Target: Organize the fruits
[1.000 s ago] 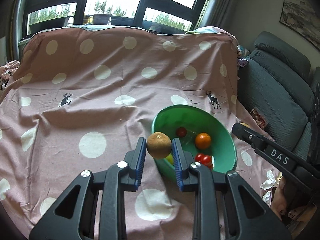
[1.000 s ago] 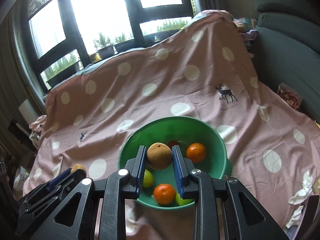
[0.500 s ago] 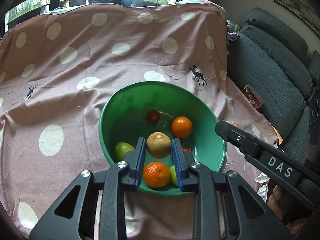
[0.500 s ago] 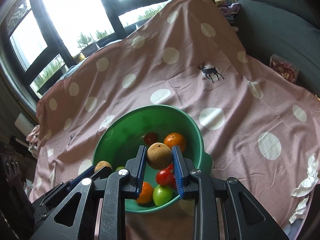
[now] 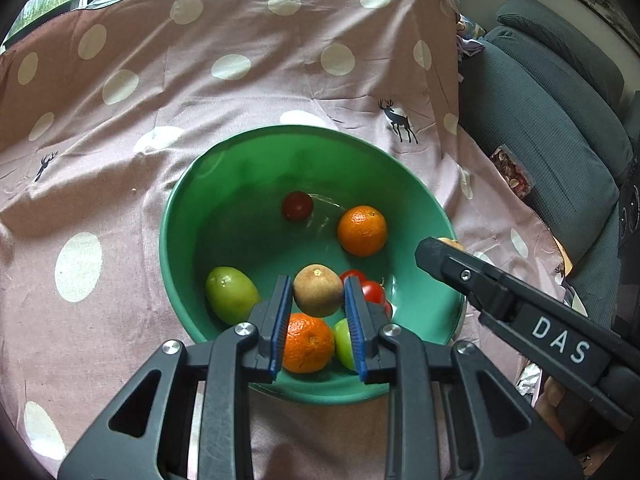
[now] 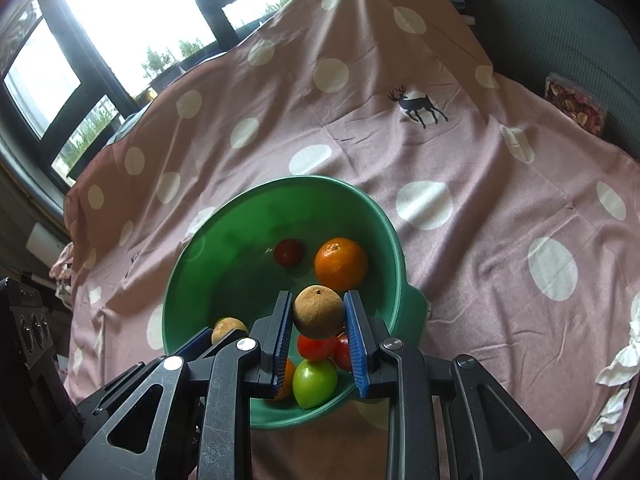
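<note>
Both grippers are held over the green bowl (image 5: 172, 216) so the fruit can drop in: the left gripper (image 5: 318, 304) pinches a brown fruit (image 5: 318, 290), and the right gripper (image 6: 318, 316) pinches another brown fruit (image 6: 319, 311). Just below lie tomatoes (image 6: 318, 346) and a green fruit (image 6: 314, 382); farther ahead sits an orange (image 6: 341, 262).

left wrist: steep, close over green bowl (image 5: 180, 216); right wrist: likewise | shared: bowl

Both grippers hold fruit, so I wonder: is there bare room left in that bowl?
Yes: the bowl's far-left floor, between the dark red fruit and the green fruit, is bare. The near-right side is crowded with tomatoes and an orange.
</note>
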